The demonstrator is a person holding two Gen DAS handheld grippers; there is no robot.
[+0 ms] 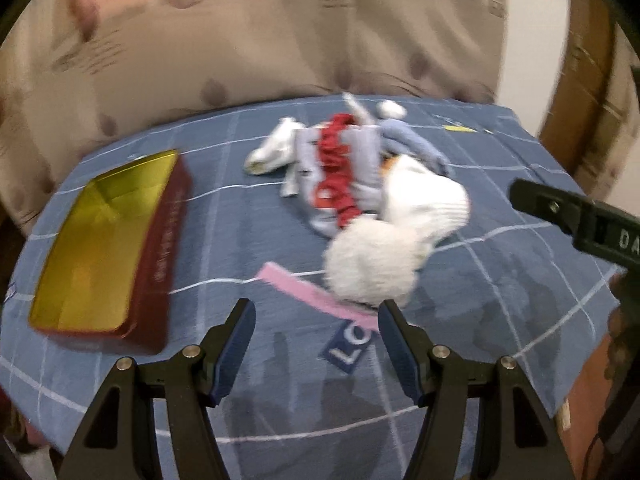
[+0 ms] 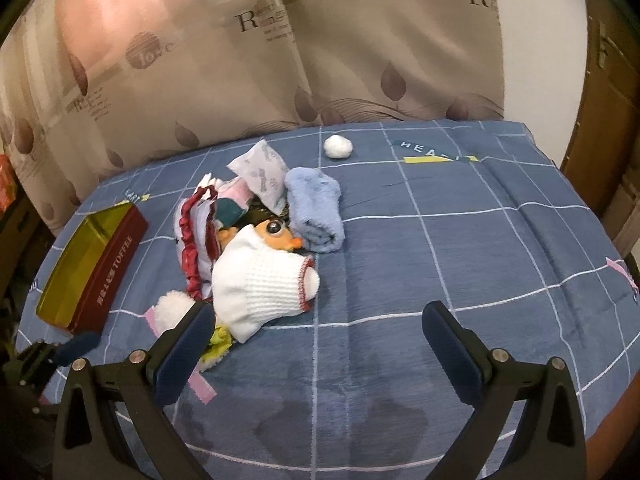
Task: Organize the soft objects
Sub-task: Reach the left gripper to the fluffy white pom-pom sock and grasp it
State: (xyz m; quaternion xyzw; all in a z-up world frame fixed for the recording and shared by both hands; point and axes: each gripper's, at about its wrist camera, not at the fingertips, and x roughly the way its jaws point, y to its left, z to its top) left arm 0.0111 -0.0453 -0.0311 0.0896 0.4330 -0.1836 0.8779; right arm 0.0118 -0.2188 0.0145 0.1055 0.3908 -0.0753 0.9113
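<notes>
Both tongs hang apart and empty over the blue-clothed counter (image 2: 440,240). Left tongs (image 1: 316,320) close on a fluffy white pom-pom (image 1: 372,268) just ahead (heap's near edge); likely next: clamp it, carry left to the open tin (image 1: 100,240). Right tongs (image 2: 316,320) wait beside the white sock (image 2: 260,280).

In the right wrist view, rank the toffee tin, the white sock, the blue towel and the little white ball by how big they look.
1. toffee tin
2. white sock, close to the tin and nearer the camera, so unsure
3. blue towel
4. white ball, clearly smallest, also farthest
</notes>
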